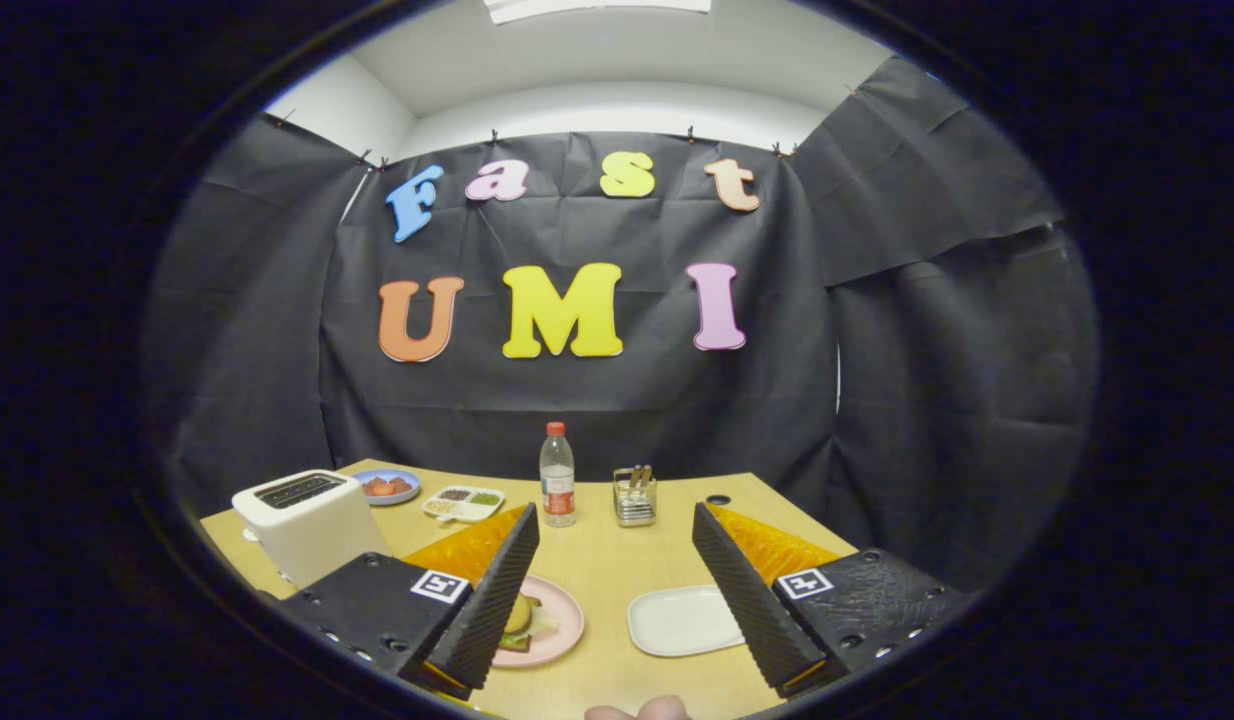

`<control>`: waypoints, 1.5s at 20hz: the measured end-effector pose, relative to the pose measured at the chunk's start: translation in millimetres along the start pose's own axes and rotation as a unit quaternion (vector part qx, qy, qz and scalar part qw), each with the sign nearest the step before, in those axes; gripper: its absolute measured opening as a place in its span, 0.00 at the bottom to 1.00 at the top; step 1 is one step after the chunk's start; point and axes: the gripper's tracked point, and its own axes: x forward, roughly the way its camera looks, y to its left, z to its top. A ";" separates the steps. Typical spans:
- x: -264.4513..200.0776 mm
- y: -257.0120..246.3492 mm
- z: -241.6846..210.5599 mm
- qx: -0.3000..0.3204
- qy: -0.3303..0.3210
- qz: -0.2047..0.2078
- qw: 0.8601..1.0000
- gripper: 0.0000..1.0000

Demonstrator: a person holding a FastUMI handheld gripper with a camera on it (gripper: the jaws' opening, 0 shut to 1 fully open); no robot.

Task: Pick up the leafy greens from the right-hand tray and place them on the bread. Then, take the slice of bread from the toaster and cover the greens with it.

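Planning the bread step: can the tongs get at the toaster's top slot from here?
Probably yes. The tongs are open and empty, and the toaster stands just beyond the left finger with nothing over its slot. Whether bread sits inside cannot be told.

Pink plate [562, 625] partly hidden behind left finger [492, 590] of hand-held gripper [617, 600], fingers spread wide apart and closed on nothing. Stacked food [520, 620] on that plate half covered; bread and greens not separable with certainty. Toaster [307, 520] slot dark, contents impossible to tell. Blue plate [387, 487] cut off behind toaster. Contents of divided tray [464, 503] and wire holder [635, 497] too small to identify. Near corner of white tray [682, 620] masked by right finger [747, 600]. Fingertip [642, 710] of a person cropped below.
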 end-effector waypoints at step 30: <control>-14.1 49.0 19.0 -0.017 -0.024 0.081 0.996 0.95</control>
